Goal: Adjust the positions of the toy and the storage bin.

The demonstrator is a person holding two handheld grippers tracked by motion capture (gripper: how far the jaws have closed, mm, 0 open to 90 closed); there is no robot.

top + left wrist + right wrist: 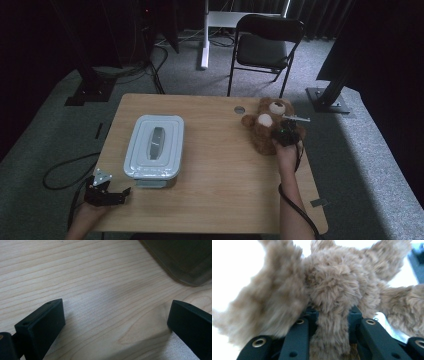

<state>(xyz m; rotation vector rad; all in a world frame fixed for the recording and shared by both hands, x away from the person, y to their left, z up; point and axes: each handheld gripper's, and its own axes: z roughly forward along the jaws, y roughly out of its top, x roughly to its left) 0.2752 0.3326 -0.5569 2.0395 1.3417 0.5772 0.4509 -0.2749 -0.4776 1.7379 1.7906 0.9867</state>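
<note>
A brown teddy bear (264,124) lies at the table's far right, head toward the far edge. My right gripper (286,134) sits at the bear's lower right side, shut on a limb of the bear (332,325); the fur is squeezed between the two black jaws. A pale grey lidded box (154,146) with a handle in its lid stands left of centre. My left gripper (120,195) rests low at the table's front left corner, just in front of the box, jaws wide apart over bare wood (110,302) with nothing between them.
A corner of the grey box (185,262) shows at the top right of the left gripper view. A round cable hole (239,109) lies near the far edge. Beyond the table stand a black folding chair (265,47) and stand feet (327,100).
</note>
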